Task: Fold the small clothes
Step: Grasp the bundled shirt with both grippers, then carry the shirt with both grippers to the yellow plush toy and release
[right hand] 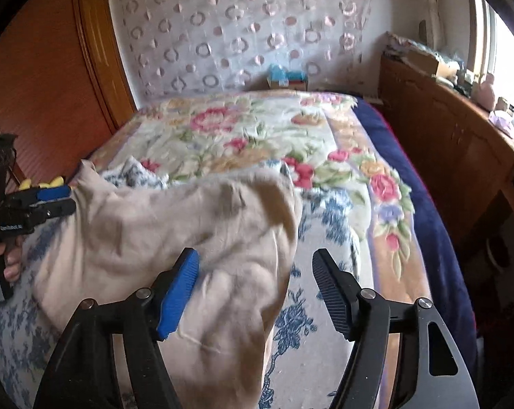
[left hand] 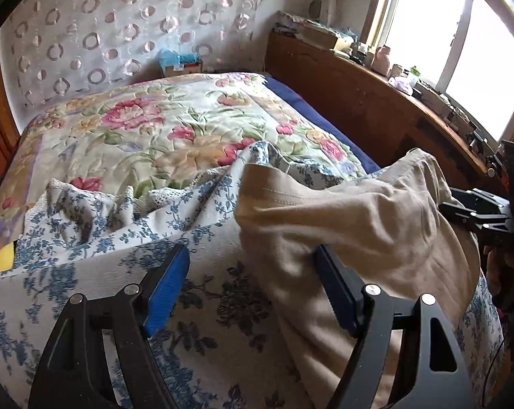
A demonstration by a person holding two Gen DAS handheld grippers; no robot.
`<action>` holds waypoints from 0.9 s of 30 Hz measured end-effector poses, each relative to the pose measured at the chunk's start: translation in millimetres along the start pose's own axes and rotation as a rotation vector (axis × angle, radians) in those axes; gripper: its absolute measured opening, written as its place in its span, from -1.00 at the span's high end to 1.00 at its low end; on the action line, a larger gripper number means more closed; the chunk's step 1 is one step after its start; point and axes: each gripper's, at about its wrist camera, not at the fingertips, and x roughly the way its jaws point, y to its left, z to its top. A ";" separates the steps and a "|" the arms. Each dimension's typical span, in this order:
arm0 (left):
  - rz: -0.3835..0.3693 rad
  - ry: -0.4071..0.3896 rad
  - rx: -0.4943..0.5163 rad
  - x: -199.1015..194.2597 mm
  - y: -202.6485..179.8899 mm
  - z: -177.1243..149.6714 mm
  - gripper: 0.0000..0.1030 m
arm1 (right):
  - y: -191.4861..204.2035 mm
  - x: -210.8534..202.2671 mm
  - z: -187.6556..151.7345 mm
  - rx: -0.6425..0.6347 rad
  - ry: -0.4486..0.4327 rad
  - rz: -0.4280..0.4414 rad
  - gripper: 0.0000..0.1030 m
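Your left gripper (left hand: 252,284) low over the bed (left hand: 137,126), jaws apart beside the beige garment (left hand: 359,225), your right gripper (right hand: 255,288) level, jaws apart over its edge

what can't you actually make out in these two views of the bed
1. Beige garment: bunched, lower part cut off by the bottom edge in both views, so its type is unclear.
2. Shelf items: left wrist view, too small and washed out by glare.
3. Box: right wrist view, too small to tell its contents.
4. Blue-flowered cloth: right wrist view, motion-blurred.
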 end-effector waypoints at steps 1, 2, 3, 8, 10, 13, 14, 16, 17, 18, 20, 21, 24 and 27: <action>-0.008 0.008 -0.007 3.3 1.3 1.0 -0.50 | -2.0 4.4 1.8 0.012 0.011 0.019 -0.38; -0.014 0.017 -0.015 5.6 2.2 1.6 -0.50 | -3.1 7.7 3.1 0.018 0.021 0.031 -0.38; -0.027 0.028 -0.029 8.4 3.9 2.6 -0.50 | -3.9 10.9 5.4 0.023 0.025 0.046 -0.38; -0.088 0.047 -0.037 14.5 3.3 5.3 -0.35 | -5.2 24.1 19.9 0.009 0.052 0.111 -0.38; -0.089 0.044 -0.024 15.7 1.0 5.3 -0.26 | -3.5 26.2 22.5 -0.024 0.051 0.102 -0.38; -0.111 0.046 -0.011 18.0 -4.0 5.1 0.01 | -3.0 30.1 24.8 -0.034 0.053 0.106 -0.38; -0.119 0.048 -0.009 18.6 -4.4 5.6 0.11 | -1.2 32.1 23.6 -0.046 0.052 0.108 -0.31; -0.143 0.056 -0.005 20.2 -6.8 5.9 0.29 | -1.4 33.9 23.6 -0.058 0.050 0.112 -0.25; -0.147 0.057 -0.006 19.9 -6.3 5.8 0.34 | -1.5 34.8 23.3 -0.061 0.051 0.130 -0.12; -0.153 0.060 -0.007 20.3 -6.4 6.1 0.45 | -2.6 36.1 22.5 -0.059 0.053 0.152 0.03; -0.183 0.069 -0.017 19.9 -7.5 6.4 0.61 | -5.0 37.7 20.6 -0.054 0.056 0.181 0.23; -0.184 0.069 -0.022 18.3 -7.7 6.2 0.66 | -7.1 39.1 20.7 -0.047 0.062 0.208 0.41; -0.191 0.030 -0.018 -0.6 -13.0 5.4 0.69 | -13.0 39.3 20.4 -0.023 0.060 0.236 0.56; -0.221 -0.033 -0.005 -35.0 -17.8 2.6 0.69 | -6.9 27.0 20.9 -0.044 0.014 0.231 0.59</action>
